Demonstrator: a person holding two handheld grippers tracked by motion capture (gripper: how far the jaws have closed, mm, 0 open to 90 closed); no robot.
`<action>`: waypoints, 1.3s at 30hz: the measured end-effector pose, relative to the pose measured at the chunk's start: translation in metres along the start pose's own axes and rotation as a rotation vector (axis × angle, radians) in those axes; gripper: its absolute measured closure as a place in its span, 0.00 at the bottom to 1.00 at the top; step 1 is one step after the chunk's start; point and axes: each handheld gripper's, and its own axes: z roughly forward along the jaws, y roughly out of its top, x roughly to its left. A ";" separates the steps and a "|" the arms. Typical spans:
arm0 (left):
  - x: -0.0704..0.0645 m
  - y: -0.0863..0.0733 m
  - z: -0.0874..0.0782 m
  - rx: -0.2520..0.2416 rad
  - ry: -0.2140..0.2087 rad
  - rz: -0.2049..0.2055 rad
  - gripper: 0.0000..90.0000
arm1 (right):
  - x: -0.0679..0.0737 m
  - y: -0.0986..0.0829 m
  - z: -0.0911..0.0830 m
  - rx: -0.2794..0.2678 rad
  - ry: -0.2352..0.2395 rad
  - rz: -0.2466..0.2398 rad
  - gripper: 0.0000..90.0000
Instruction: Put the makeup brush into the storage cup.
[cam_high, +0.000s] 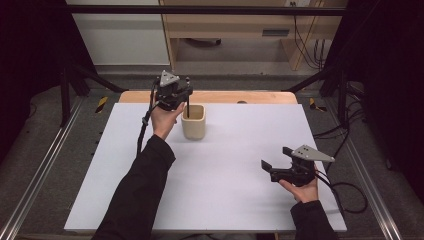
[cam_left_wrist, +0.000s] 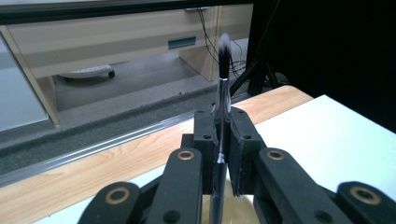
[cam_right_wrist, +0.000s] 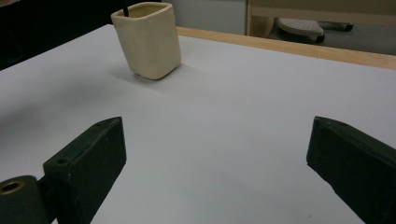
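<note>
A cream square cup (cam_high: 193, 121) stands on the white board (cam_high: 225, 165) toward its far side; it also shows at the upper left of the right gripper view (cam_right_wrist: 147, 39). My left gripper (cam_high: 181, 94) hangs just above the cup's left rim, shut on a thin black brush (cam_left_wrist: 223, 93) whose handle reaches down into the cup. The brush's dark, white-tipped bristles point up in the left gripper view, held between my left gripper's (cam_left_wrist: 223, 154) pads. My right gripper (cam_high: 274, 159) rests low at the board's right, open, with bare board between its jaws (cam_right_wrist: 215, 154).
A wooden table edge (cam_high: 210, 96) runs behind the white board. Beyond it lie a grey floor and a light wooden cabinet (cam_high: 235, 25). Black frame legs and cables (cam_high: 345, 135) stand at the right side.
</note>
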 end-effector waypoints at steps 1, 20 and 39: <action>0.001 -0.001 0.000 0.001 0.000 -0.002 0.92 | 0.000 0.000 0.000 0.000 0.000 -0.001 0.06; 0.002 -0.026 0.008 0.045 0.001 -0.007 0.92 | 0.000 -0.001 0.001 0.006 0.001 -0.008 0.06; 0.002 -0.049 0.014 0.079 -0.005 -0.006 0.92 | 0.001 -0.001 0.001 0.005 0.012 -0.011 0.06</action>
